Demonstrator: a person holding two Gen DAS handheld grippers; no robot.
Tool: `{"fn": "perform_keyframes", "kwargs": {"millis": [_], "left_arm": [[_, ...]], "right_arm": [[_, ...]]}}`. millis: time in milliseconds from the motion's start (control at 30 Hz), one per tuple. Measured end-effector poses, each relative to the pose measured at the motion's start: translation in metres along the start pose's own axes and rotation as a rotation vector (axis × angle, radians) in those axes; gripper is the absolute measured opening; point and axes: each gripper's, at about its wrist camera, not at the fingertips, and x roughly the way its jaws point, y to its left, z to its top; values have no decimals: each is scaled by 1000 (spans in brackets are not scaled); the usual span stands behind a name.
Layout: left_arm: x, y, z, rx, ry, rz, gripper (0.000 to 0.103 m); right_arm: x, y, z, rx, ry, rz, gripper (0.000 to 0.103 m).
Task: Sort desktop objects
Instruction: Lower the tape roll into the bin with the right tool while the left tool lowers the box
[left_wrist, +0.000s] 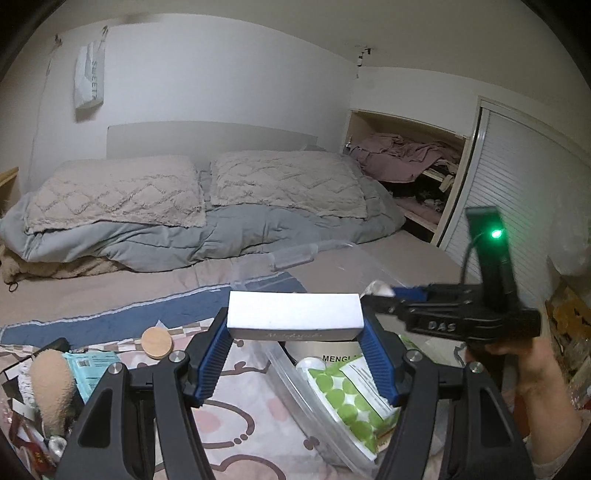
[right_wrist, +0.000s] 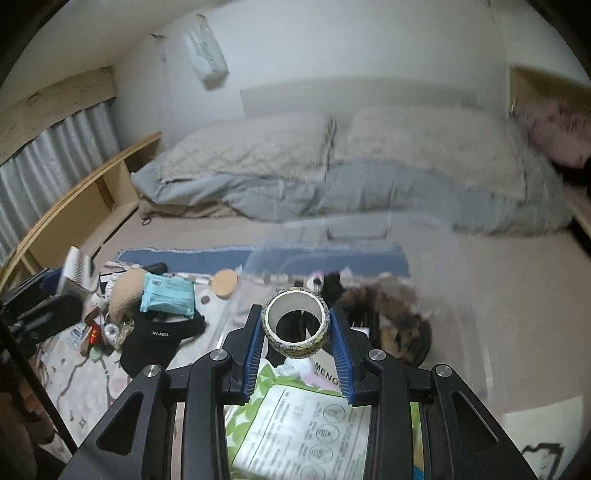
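Observation:
My left gripper (left_wrist: 294, 334) is shut on a long white box (left_wrist: 293, 314), held crosswise between its blue pads above the near rim of a clear plastic bin (left_wrist: 295, 373). My right gripper (right_wrist: 295, 332) is shut on a patterned roll of tape (right_wrist: 295, 321), held over the same clear bin (right_wrist: 236, 306). In the left wrist view the right gripper (left_wrist: 384, 291) shows at the right, held by a hand (left_wrist: 532, 376). A green-dotted white packet (left_wrist: 347, 398) (right_wrist: 295, 421) lies in the bin below both grippers. The left gripper with its white box (right_wrist: 75, 273) appears at the left edge.
Loose items lie on the patterned cloth (left_wrist: 240, 406): a round wooden lid (left_wrist: 157, 342) (right_wrist: 224, 282), a teal packet (right_wrist: 168, 297), a black cap (right_wrist: 162, 338), a beige plush (left_wrist: 51, 387). A dark furry item (right_wrist: 391, 306) sits in the bin. Pillows and a grey duvet (left_wrist: 221, 229) lie behind.

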Motion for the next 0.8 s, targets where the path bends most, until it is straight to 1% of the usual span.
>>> {"fn": "perform_keyframes", "kwargs": {"millis": [67, 200, 433, 467, 500, 533, 567, 633, 800], "left_arm": [[6, 3, 0, -4, 6, 6, 67], [15, 10, -1, -14, 18, 16, 67], [25, 25, -3, -32, 32, 19, 67], [25, 27, -4, -35, 33, 19, 67], [26, 28, -4, -37, 34, 17, 67], [27, 29, -3, -41, 35, 17, 67], [28, 31, -3, -43, 35, 16, 67], [29, 31, -3, -47, 36, 11, 67], [33, 28, -4, -48, 45, -12, 67]], "right_arm": [[19, -7, 0, 36, 42, 23, 35], [43, -12, 1, 76, 94, 52, 36], [81, 2, 2, 77, 200, 89, 36], [84, 3, 3, 75, 208, 87, 38], [87, 5, 2, 70, 216, 78, 43], [88, 7, 2, 64, 218, 67, 65], [88, 7, 3, 59, 210, 60, 77], [87, 8, 5, 56, 198, 56, 77], [69, -3, 17, 111, 127, 69, 77]]}}
